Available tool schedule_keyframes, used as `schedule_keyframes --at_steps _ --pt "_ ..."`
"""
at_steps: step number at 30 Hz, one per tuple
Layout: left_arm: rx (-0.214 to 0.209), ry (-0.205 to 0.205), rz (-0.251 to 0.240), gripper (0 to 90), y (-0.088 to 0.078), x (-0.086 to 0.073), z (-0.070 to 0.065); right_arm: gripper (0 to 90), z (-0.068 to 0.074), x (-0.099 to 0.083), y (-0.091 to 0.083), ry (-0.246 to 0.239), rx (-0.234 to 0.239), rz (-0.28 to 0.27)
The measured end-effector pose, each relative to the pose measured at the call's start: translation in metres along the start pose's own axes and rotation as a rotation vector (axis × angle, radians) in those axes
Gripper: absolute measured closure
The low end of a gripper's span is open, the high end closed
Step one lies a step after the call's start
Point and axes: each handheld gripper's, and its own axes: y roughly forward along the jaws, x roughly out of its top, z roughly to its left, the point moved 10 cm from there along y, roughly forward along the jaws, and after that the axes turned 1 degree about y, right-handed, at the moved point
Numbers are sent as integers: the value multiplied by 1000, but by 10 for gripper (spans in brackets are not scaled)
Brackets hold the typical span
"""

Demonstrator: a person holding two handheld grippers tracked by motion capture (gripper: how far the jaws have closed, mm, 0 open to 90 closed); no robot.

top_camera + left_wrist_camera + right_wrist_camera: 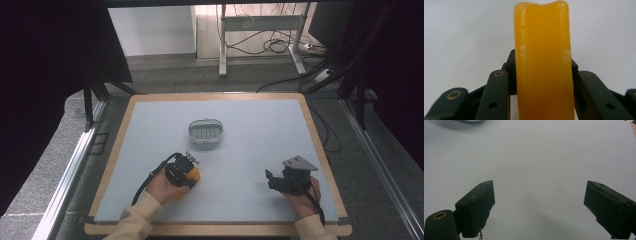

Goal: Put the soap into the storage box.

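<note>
- Orange block (pixel 543 62) is sitting clamped between the jaws of the left gripper (pixel 183 172), standing on end in the left gripper view, with a black jaw pressing against each of its long sides.
- Its top end is showing a shallow dip, and pale scuffs are marking its face.
- In the high view the block (pixel 194 175) is showing as an orange patch at the right side of the left gripper, low over the mat (pixel 250 120) and nearer to the person than the dish (pixel 205 131).
- The left hand (pixel 165 187) is wrapping around the gripper body, with a cream sleeve (pixel 132 220) coming in from the bottom edge and a black cable looping off to its left.
- The right gripper (pixel 539 207) is standing with its jaws wide apart and nothing between them, just bare mat beneath.
- In the high view the right gripper (pixel 270 179) is lying right of the dish and nearer to the person, well apart from the left gripper, pointing left, with its grey plate on top and the right hand (pixel 302 197) holding it from behind.
- The dish, a small white oval tub with rows of dark slots in its floor, is sitting near the middle of the mat, beyond both grippers.
- The mat is lying pale blue-grey on a table (pixel 320 145) whose wooden rim is framing it.
</note>
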Motion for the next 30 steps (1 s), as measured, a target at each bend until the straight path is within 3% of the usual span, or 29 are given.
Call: schedule_keyframes --at_steps 30 --pt "-90 -3 -166 621 -49 6 16 99 2 1 -3 -4 7 -9"
